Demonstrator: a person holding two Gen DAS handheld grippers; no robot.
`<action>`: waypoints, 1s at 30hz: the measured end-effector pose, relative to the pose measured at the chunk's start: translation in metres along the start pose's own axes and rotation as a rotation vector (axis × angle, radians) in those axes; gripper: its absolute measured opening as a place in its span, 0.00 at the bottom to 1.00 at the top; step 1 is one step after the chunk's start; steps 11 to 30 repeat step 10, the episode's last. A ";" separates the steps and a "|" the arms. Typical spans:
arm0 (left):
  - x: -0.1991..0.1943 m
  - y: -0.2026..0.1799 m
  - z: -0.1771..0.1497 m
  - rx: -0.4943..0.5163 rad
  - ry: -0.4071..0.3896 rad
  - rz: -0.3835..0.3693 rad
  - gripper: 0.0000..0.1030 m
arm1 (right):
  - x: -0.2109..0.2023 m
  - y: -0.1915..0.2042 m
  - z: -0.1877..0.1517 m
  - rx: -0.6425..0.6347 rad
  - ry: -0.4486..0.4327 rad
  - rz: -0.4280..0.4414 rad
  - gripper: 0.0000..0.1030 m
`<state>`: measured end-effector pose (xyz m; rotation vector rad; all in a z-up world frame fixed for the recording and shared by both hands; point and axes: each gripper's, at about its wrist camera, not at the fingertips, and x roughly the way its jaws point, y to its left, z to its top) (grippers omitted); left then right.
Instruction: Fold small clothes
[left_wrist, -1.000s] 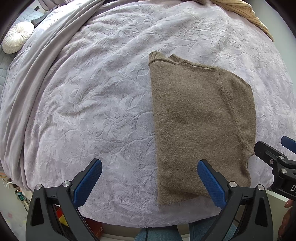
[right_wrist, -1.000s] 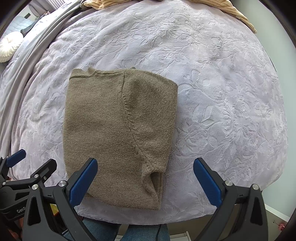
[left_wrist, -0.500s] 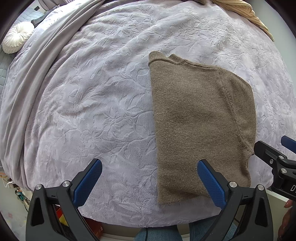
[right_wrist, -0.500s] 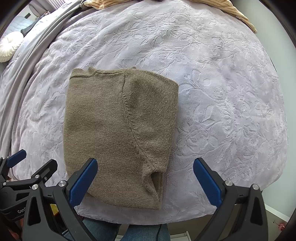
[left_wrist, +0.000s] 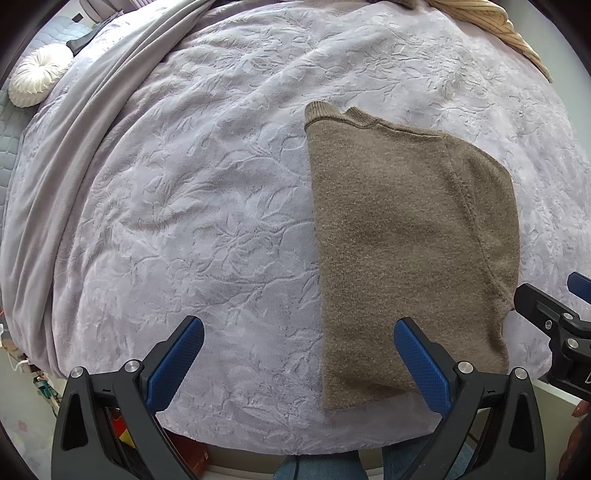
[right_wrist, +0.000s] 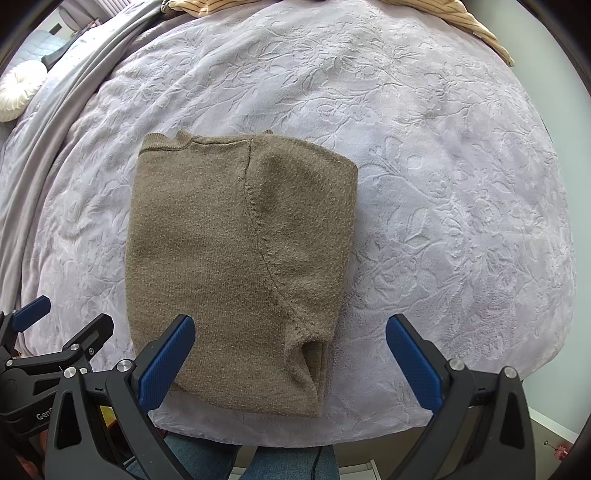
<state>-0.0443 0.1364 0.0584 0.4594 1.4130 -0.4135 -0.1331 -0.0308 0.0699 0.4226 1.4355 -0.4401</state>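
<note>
A brown knitted sweater (left_wrist: 406, 240) (right_wrist: 236, 258) lies folded lengthwise on the lilac bedspread (left_wrist: 203, 221) (right_wrist: 443, 203), collar at the far end, hem near the bed's front edge. My left gripper (left_wrist: 299, 354) hovers open over the sweater's near left corner, holding nothing. My right gripper (right_wrist: 290, 354) is open above the near right corner, where a tucked sleeve fold shows. In each wrist view the other gripper pokes in at the side (left_wrist: 546, 321) (right_wrist: 48, 343).
A grey sheet (left_wrist: 74, 147) is bunched along the bed's left side by a round white cushion (left_wrist: 37, 77). A tan striped garment (right_wrist: 443, 14) lies at the far edge. The person's jeans (right_wrist: 280, 461) show below the bed's front edge.
</note>
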 end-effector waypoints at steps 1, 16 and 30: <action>-0.001 0.000 0.000 0.001 -0.005 -0.001 1.00 | 0.001 0.000 0.000 -0.001 0.001 -0.001 1.00; -0.004 0.000 0.001 0.025 -0.030 -0.024 1.00 | 0.004 0.000 0.002 -0.006 0.008 -0.010 1.00; -0.004 0.000 0.001 0.025 -0.030 -0.024 1.00 | 0.004 0.000 0.002 -0.006 0.008 -0.010 1.00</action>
